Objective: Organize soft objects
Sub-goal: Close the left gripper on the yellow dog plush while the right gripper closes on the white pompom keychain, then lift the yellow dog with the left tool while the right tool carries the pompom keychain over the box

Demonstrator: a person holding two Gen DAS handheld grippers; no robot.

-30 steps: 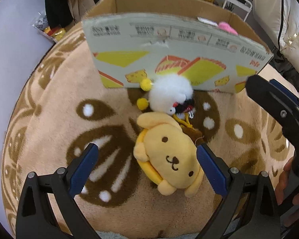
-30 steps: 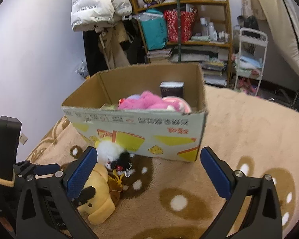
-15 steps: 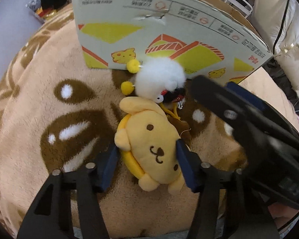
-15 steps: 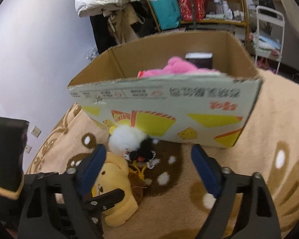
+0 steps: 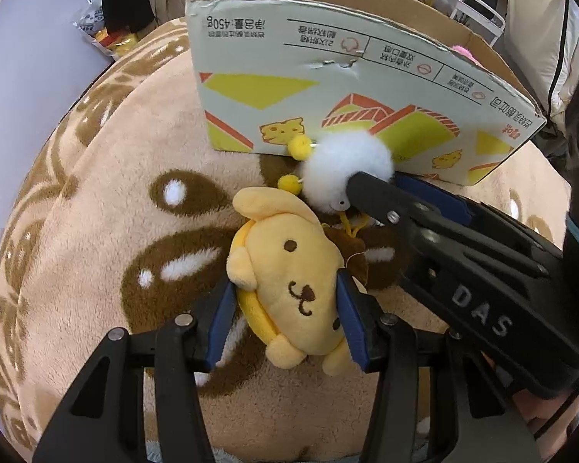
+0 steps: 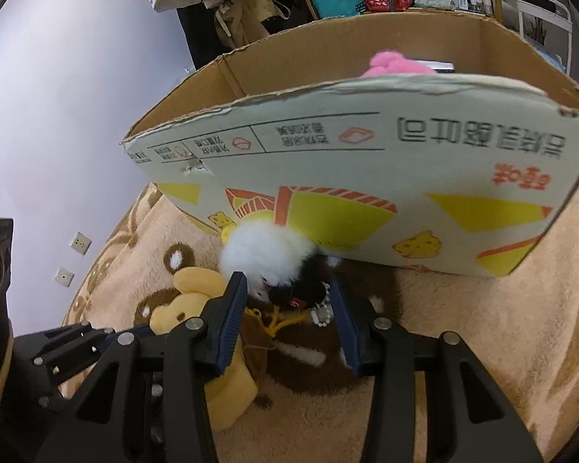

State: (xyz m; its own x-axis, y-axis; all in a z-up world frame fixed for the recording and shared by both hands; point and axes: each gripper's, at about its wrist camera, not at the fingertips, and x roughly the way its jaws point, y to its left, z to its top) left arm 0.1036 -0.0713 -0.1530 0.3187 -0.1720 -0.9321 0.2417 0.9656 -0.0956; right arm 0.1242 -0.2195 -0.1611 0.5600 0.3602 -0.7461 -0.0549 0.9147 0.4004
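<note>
Lettering "DAS" marks right gripper (image 6: 289, 308), fingers parted around white plush (image 6: 266, 254); left gripper (image 5: 285, 316) pinches yellow plush (image 5: 293, 281).

The cardboard box (image 6: 366, 193) wall blocks passage just beyond the white plush (image 6: 266, 254).

The left wrist view is aimed steeply down at the rug (image 5: 96, 212), close over the yellow dog plush (image 5: 289, 281). The right wrist view is set lower and nearer the cardboard box (image 6: 366, 177) — tilted upward. Shared by both — plush, white pom-pom toy (image 6: 266, 254), box front.
</note>
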